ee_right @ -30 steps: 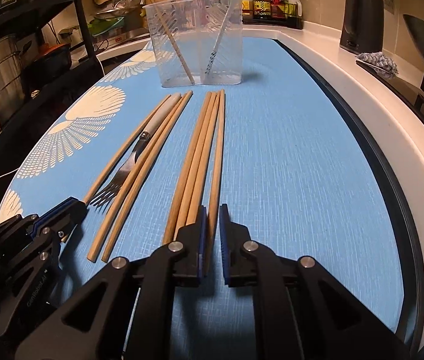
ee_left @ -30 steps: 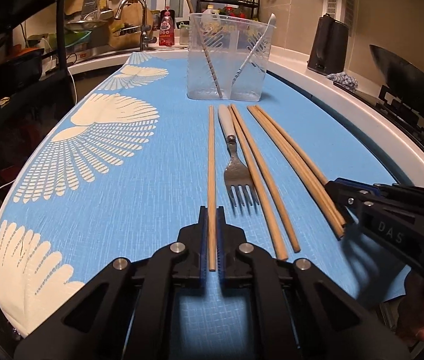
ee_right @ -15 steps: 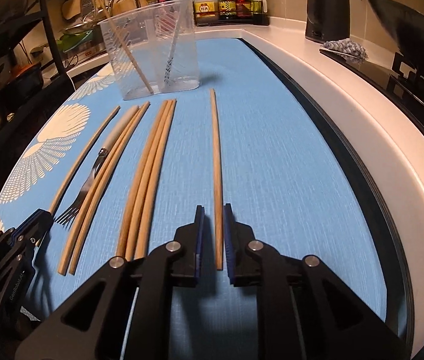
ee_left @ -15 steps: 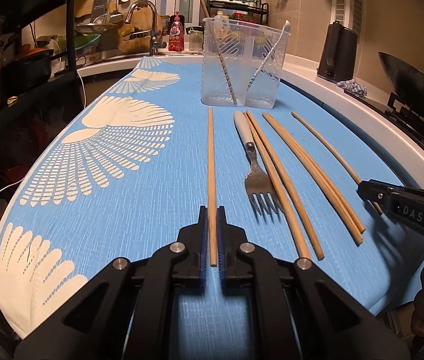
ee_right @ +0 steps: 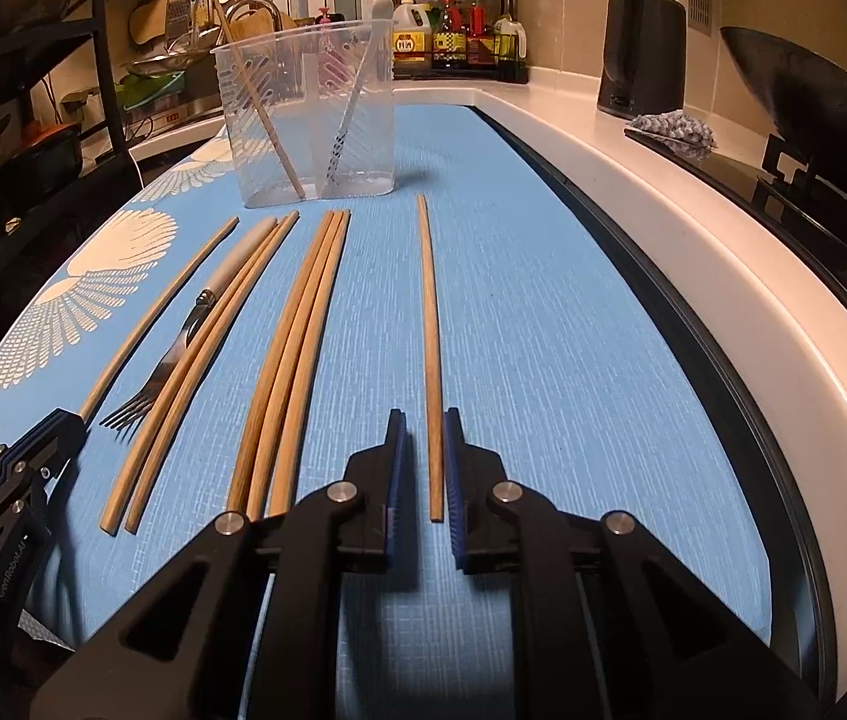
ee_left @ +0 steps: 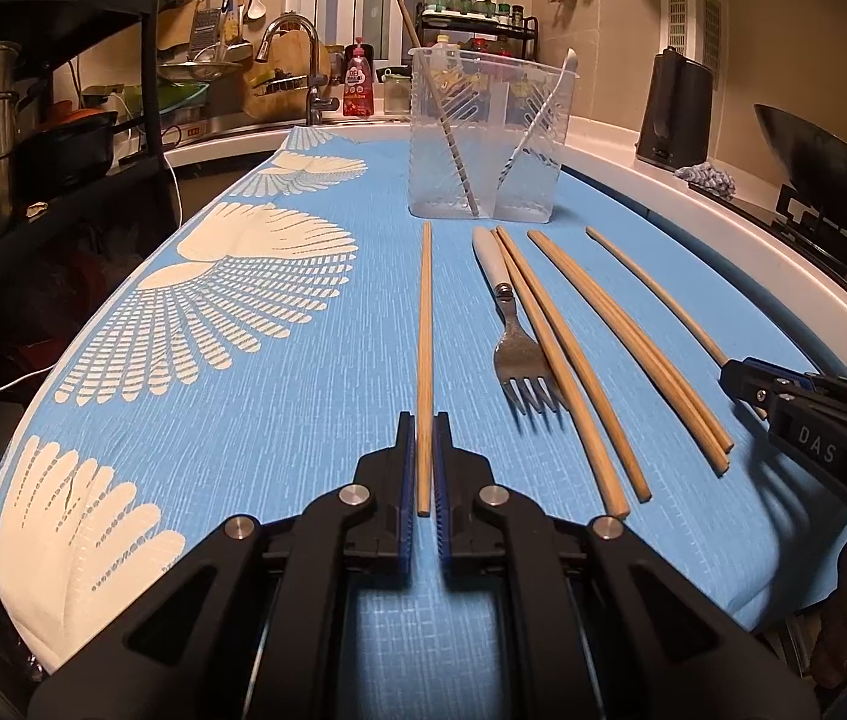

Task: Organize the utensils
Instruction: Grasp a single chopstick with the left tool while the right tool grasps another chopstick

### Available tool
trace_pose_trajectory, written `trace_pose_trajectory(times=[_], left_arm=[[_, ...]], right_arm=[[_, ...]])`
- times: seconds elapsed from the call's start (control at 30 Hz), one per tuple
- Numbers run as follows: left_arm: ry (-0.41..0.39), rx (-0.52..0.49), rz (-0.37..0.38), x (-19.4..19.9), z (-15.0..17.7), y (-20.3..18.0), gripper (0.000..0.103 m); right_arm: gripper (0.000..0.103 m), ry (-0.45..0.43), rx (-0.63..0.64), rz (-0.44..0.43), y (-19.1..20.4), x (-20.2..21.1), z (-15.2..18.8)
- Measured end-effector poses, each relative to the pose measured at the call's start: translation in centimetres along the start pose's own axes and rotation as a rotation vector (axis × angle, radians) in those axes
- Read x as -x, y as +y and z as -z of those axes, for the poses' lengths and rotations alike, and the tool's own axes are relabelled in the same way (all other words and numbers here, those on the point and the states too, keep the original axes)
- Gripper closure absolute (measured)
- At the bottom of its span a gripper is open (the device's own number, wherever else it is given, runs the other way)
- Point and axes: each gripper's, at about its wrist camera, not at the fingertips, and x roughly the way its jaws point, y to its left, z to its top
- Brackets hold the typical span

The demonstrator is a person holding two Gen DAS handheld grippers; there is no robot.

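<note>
Two sticks in play, one per gripper. Left wrist view first: left gripper point(ee_left: 423, 427) clamped shut on near end of lone chopstick point(ee_left: 423, 330), lying flat on blue cloth point(ee_left: 279, 432) w/ far tip toward 12 o'clock, just short of clear holder point(ee_left: 483, 204). Gripped right at the tail, so prob. a long lever: could pivot or droop in the pads on lift, then miss the holder rim or knock it. Fork point(ee_left: 519, 360) at 1 o'clock, tines near, tight against chopstick pair point(ee_left: 567, 396) on its 3 o'clock side; well apart from the held stick, so low snag risk there. Right gripper point(ee_left: 741, 375) at 3 o'clock, low over the cloth. Right wrist view next: right gripper closing, pads not yet pressing on outer chopstick point(ee_right: 428, 300) btwn them, gap visible each side, stick nearer the right-hand pad. Off-centre close could roll or skew it on the cloth instead of pinching it, esp. w/ round wood. Again only the near end btwn pads, so same droop risk. Bundle of three point(ee_right: 297, 348) at 11 o'clock, near but apart; may get nudged if the stick skews. Holder at 12 o'clock, already w/ one chopstick in left compartment and a white-handled utensil in the right; looks like light plastic, likely to tip or slide if struck. Left gripper at 9 o'clock, near fork tines; could cross paths w/ the right near the holder if both lift at once.
</note>
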Motion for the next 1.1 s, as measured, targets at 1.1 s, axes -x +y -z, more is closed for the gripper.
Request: trace_pose_trajectory(times=[1.1], left_arm=[[-0.012,-0.008,-0.005,-0.02,0.09,-0.27,0.097]], right_arm=[[0.097,0.014,-0.004,-0.024,0.25,-0.21,-0.36]])
